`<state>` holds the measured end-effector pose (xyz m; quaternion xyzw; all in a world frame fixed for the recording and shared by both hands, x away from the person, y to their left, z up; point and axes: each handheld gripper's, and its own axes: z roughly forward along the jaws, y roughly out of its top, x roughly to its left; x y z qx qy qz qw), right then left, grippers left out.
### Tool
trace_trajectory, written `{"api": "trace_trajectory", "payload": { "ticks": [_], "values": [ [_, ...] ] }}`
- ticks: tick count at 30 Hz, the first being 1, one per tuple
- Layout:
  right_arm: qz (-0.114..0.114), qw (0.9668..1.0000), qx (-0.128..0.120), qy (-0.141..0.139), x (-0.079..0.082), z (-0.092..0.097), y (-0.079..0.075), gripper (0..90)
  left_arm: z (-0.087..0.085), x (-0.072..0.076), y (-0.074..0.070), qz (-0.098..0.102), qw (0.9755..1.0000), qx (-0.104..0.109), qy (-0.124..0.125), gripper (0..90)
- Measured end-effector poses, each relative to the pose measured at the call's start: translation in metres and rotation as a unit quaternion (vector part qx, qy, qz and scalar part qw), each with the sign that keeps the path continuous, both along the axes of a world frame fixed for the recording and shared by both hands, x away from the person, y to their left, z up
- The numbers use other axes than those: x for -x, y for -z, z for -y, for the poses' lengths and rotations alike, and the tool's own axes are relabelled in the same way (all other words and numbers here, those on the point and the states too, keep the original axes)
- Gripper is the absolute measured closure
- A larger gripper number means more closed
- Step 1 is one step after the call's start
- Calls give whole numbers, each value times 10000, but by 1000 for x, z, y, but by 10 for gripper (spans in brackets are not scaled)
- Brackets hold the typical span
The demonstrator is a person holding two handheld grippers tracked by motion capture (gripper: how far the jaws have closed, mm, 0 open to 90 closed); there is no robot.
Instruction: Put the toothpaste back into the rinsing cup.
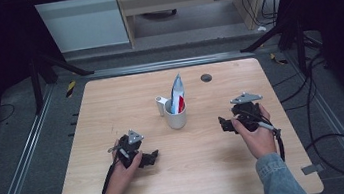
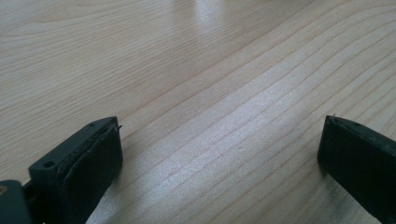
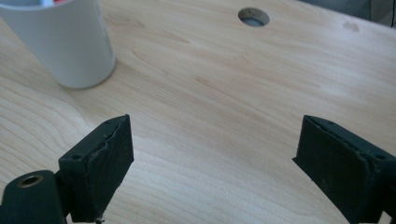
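Note:
A white mug [image 1: 176, 115] stands near the middle of the wooden table [image 1: 110, 100], its handle turned to the far left. A white, blue and red tube [image 1: 177, 93] stands upright in it. My left gripper [image 1: 152, 158] rests low on the table to the mug's near left, jaws pointing right. In the left gripper view this gripper [image 2: 222, 135] is open over bare wood. My right gripper [image 1: 224, 123] sits to the right of the mug, pointing left toward it. In the right gripper view it [image 3: 215, 130] is open and empty, with the mug [image 3: 70, 42] ahead at upper left.
A round cable hole [image 1: 206, 77] sits in the tabletop behind the mug, also seen as the hole [image 3: 253, 16] in the right gripper view. Cables trail off the table's right side. Dark stands and grey floor surround the table.

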<state>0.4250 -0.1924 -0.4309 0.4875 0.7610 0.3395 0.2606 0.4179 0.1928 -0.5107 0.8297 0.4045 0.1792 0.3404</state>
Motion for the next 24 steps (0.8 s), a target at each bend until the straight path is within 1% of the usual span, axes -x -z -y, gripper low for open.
{"api": "trace_trajectory", "payload": {
  "ticks": [3,5,8,9,10,12,14,17,20,24],
  "values": [
    [-140,9999,20,42,0,6,12,112,0,0,0,-2,10000,5,4,0],
    [-243,9996,-38,121,0,10,19,113,0,0,0,-2,10000,5,4,0],
    [-315,9993,-38,218,0,16,28,114,0,0,0,1,10000,1,3,0],
    [-290,9992,7,261,0,19,31,122,0,0,0,-1,10000,4,6,0],
    [-214,9992,22,348,0,22,32,133,0,0,0,-4,10000,-6,4,0],
    [-122,9989,-24,454,1,27,34,132,0,0,0,-1,10000,8,-5,0],
    [-163,9985,-108,508,1,32,37,127,0,0,0,5,10000,17,-4,0],
    [-217,9979,-87,600,0,36,41,122,1,0,0,3,10000,14,-5,0],
    [-271,9973,-142,671,-1,40,45,117,1,0,0,4,10000,12,-3,0],
    [-306,9967,-139,744,-2,42,51,110,1,0,0,5,10000,12,-4,0]
  ]
}}
